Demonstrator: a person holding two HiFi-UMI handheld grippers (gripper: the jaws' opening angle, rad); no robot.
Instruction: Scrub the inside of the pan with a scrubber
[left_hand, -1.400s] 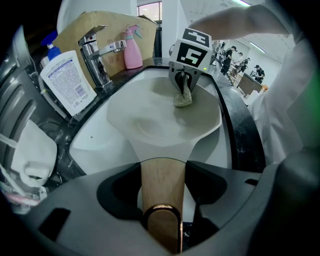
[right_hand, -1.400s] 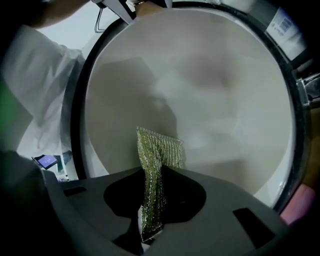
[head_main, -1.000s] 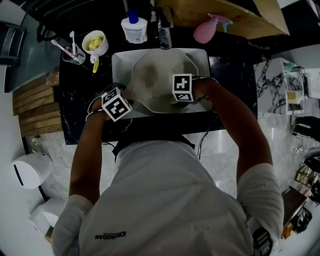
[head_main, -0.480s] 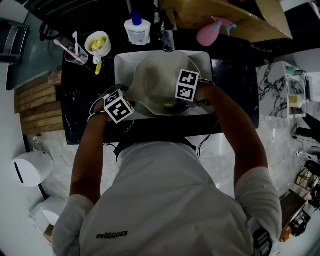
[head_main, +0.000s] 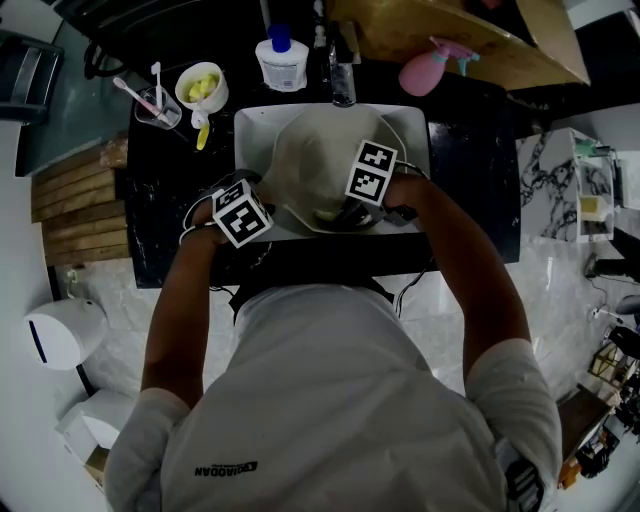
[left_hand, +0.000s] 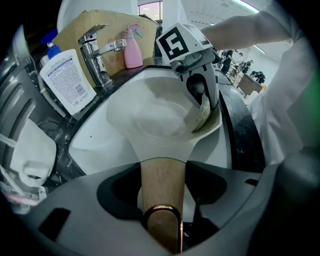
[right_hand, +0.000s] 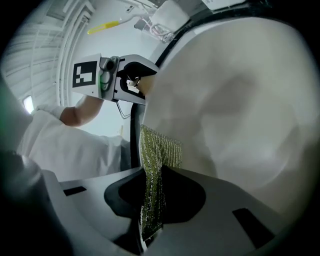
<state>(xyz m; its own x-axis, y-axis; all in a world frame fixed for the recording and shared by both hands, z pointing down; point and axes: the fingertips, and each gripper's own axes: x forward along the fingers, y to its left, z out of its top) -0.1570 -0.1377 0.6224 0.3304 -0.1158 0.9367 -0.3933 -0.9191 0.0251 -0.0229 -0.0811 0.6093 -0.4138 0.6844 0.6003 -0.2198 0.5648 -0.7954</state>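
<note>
Two grippers work one pan. The cream-coloured round pan (head_main: 315, 160) sits in the white rectangular sink (head_main: 250, 125) and fills most of the basin. Its pale wooden handle (left_hand: 161, 192) reaches toward the sink's front left corner. The left gripper (left_hand: 162, 175) has both jaws pressed tight on that handle, just ahead of the copper hanging loop (left_hand: 162, 220) at its end. The right gripper (right_hand: 152, 185) pinches a green-gold mesh scrubber (right_hand: 159, 147) by one end. The free end lies against the pan's inner wall, close under the rim nearest the sink's front edge. Judgement: the pan looks rigid and fairly heavy, with a smooth lining that is probably slick when wet, so the handle is the sound hold. The scrubber looks soft and floppy. A pinch nearer its working end would likely press harder and fold less.
</note>
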